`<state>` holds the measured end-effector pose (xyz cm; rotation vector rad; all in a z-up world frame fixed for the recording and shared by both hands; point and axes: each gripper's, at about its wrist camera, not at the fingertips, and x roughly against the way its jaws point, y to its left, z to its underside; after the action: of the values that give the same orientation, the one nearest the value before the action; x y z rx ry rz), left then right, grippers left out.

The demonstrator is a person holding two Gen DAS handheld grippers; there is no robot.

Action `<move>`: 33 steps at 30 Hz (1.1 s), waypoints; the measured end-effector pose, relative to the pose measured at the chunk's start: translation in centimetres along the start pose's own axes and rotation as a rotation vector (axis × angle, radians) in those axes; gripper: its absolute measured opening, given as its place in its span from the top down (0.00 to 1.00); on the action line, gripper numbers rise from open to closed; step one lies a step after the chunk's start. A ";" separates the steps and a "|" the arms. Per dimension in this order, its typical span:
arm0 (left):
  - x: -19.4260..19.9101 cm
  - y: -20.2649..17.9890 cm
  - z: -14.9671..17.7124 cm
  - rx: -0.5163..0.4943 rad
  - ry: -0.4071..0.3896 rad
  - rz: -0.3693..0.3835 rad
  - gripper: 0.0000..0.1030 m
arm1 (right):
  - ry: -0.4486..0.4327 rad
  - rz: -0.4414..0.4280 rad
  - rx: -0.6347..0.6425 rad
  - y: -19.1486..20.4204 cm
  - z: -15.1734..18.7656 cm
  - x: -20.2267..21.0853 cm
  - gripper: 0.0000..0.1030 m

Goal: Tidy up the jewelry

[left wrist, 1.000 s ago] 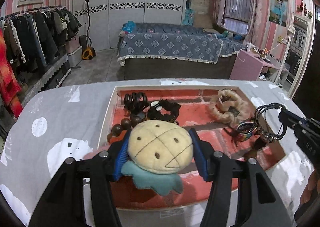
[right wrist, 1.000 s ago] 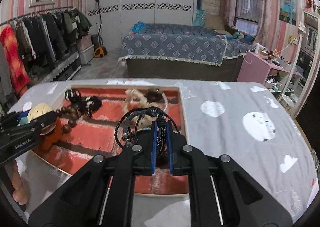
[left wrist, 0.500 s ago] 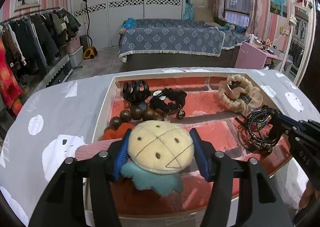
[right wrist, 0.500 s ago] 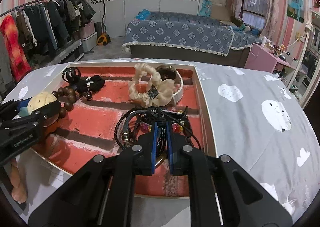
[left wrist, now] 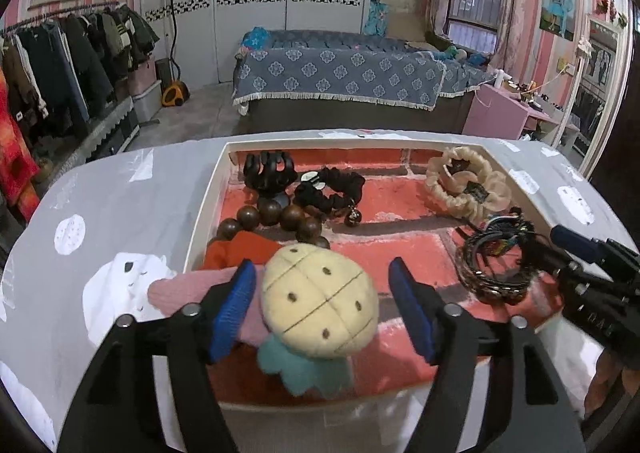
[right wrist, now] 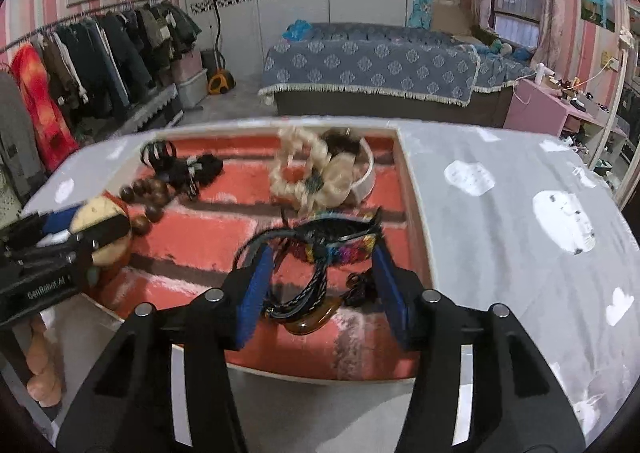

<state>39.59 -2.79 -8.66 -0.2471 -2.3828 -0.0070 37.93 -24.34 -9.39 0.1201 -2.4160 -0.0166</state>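
A white-rimmed tray (left wrist: 208, 193) with a red brick-pattern floor sits on the grey table. My left gripper (left wrist: 322, 305) is open around a cream plush hair ornament (left wrist: 320, 305) with a teal frill; its pads stand clear of it on both sides. My right gripper (right wrist: 320, 285) is open over a bundle of black cords and a multicoloured woven bracelet (right wrist: 328, 249), which lies in the tray's near right corner. The bundle also shows in the left wrist view (left wrist: 496, 257). Brown wooden beads (left wrist: 276, 217), a black claw clip (left wrist: 268, 173), a black scrunchie (left wrist: 332, 189) and a cream scrunchie (left wrist: 468, 185) lie in the tray.
An orange cloth piece (left wrist: 236, 249) and a pink item (left wrist: 192, 285) lie at the tray's near left edge. The grey cloud-print tablecloth (right wrist: 520, 221) spreads around the tray. A bed (left wrist: 340, 73) and a clothes rack (left wrist: 60, 53) stand beyond the table.
Both grippers have opened. The left one released the plush ornament into the tray. The right one lowered the cord and bracelet bundle into the tray and let go.
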 end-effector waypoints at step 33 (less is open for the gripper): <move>23.1 -1.9 10.1 -0.017 -0.258 -0.105 0.04 | -0.311 0.110 -0.010 1.8 10.1 23.5 0.04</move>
<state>15.93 0.15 -0.34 -0.1363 -2.6514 -0.0472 13.58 -24.87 -1.33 -0.0225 -2.7294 0.0027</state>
